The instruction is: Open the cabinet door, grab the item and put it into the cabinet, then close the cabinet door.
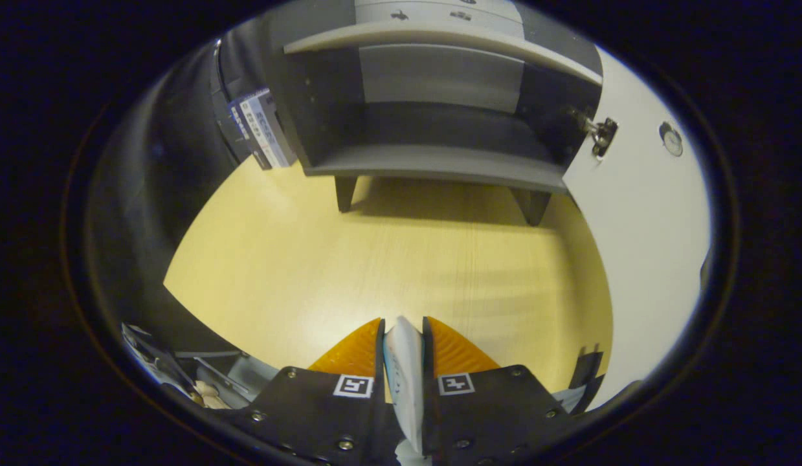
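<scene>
Cabinet (433,116) stands on short legs at the far side of the desk (388,265), well ahead of the fingers. Its door (640,213) is swung wide open to the cabinet's right, hinge (598,133) exposed at the opening's edge, round knob (670,139) showing on the door face. So step one, opening, reads as done.

Gripper (404,336): fingers drawn close together and clamped on the item (404,362), a thin pale flat thing standing edge-on between them, both fingers pressing its sides. What it is exactly cannot be told from this angle; looks like a small packet or pouch. Grab step reads as done too.

Item is well short of the cabinet, bare desk lying between it and the cabinet's front edge. The cabinet's lower compartment looks empty, dark inside, with a shelf above it.

A labelled box or pack (261,126) leans just left of the cabinet, clear of the opening.

Left to do, by my judgement: carry the item forward across the desk into the open compartment, let go, back out, then swing the door shut. Roughly halfway.
</scene>
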Tool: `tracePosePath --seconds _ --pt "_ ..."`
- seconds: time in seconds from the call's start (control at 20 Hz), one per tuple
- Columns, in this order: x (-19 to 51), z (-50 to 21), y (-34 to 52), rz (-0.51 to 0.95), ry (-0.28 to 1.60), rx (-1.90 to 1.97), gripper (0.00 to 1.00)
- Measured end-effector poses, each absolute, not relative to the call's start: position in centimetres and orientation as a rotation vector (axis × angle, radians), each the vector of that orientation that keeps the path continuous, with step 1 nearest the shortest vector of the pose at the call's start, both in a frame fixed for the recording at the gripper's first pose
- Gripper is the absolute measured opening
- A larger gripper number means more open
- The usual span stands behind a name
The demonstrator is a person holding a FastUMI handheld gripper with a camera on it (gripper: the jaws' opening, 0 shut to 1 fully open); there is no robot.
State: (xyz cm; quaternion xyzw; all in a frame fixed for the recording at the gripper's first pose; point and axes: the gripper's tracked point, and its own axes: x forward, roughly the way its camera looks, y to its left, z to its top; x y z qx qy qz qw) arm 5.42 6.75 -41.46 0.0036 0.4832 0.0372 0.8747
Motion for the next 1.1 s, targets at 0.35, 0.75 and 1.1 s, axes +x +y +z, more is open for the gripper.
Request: tracePosePath --seconds 0.35,0.75,1.1 --pt "10.2 -28.7 7.3 0.121 0.847 0.041 0.22" --pt "17.3 -17.1 7.3 0.15 0.705 0.14 0.22" --pt "24.4 -15.0 5.3 0.129 0.746 0.097 0.22"
